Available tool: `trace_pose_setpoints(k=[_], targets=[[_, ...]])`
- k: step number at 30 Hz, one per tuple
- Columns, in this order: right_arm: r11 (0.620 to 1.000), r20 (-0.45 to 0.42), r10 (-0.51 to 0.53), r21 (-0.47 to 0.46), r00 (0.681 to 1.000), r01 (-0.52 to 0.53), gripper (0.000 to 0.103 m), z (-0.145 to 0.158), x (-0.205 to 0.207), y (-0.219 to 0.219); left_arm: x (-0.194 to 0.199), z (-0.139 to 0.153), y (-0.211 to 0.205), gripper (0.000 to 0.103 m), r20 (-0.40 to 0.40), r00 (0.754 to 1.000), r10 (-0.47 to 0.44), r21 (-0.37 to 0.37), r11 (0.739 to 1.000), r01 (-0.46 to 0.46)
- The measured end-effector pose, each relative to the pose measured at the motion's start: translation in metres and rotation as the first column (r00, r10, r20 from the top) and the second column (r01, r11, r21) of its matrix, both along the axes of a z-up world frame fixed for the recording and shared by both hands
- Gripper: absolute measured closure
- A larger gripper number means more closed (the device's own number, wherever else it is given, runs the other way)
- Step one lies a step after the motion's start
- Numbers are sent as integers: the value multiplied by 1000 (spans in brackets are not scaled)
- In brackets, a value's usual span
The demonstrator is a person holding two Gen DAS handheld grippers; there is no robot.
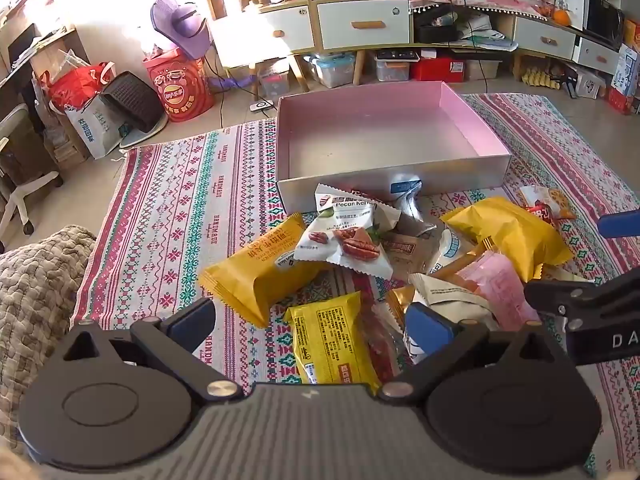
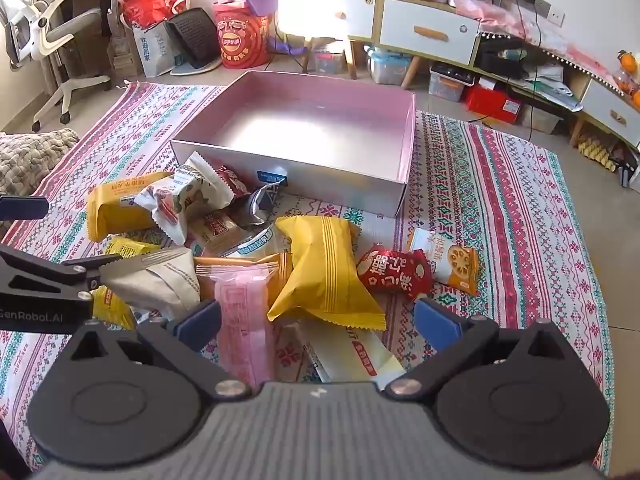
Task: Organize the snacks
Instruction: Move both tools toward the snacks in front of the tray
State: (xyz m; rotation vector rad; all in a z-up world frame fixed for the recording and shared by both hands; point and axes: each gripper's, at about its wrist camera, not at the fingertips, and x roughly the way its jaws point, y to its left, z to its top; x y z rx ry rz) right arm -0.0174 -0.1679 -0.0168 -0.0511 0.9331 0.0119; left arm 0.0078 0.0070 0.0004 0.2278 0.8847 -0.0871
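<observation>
A pile of snack packets lies on a patterned cloth in front of an empty pink-lined box [image 1: 472,120] [image 2: 408,136]. My left gripper [image 1: 312,326] is open and empty, hovering over a yellow printed packet [image 1: 332,344], with a long yellow packet [image 1: 260,268] and a white pecan packet [image 1: 344,236] just beyond. My right gripper [image 2: 318,320] is open and empty above a big yellow packet [image 2: 324,272] and a pink packet [image 2: 244,312]. A red packet [image 2: 394,272] and a lotus-root packet [image 2: 448,260] lie to the right.
The patterned cloth [image 1: 172,208] covers the floor. A grey knitted cushion [image 1: 36,280] is at the left. Cabinets, storage bins and bags [image 1: 180,84] stand behind the box. An office chair [image 2: 56,40] is at the far left. The other gripper's arm [image 1: 592,304] reaches in beside the pile.
</observation>
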Motion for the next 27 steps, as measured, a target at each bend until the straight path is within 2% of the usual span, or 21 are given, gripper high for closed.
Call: trace_pose_setpoints(k=[14,16,27], targets=[[1000,0,1,1,1000,-1,0,8,-1,0,1,2,-1,0,2,1000,-1,-2,1000,1],[1000,-1,1,-8,1000,-1,0,0,0,-1,1,3,-2,0,1,1000,-4,-8,1000,4],[1000,1,1,-4,1000,-1,0,2,0,-1,0,6,-1,0,2,1000,-9,-15,1000,9]])
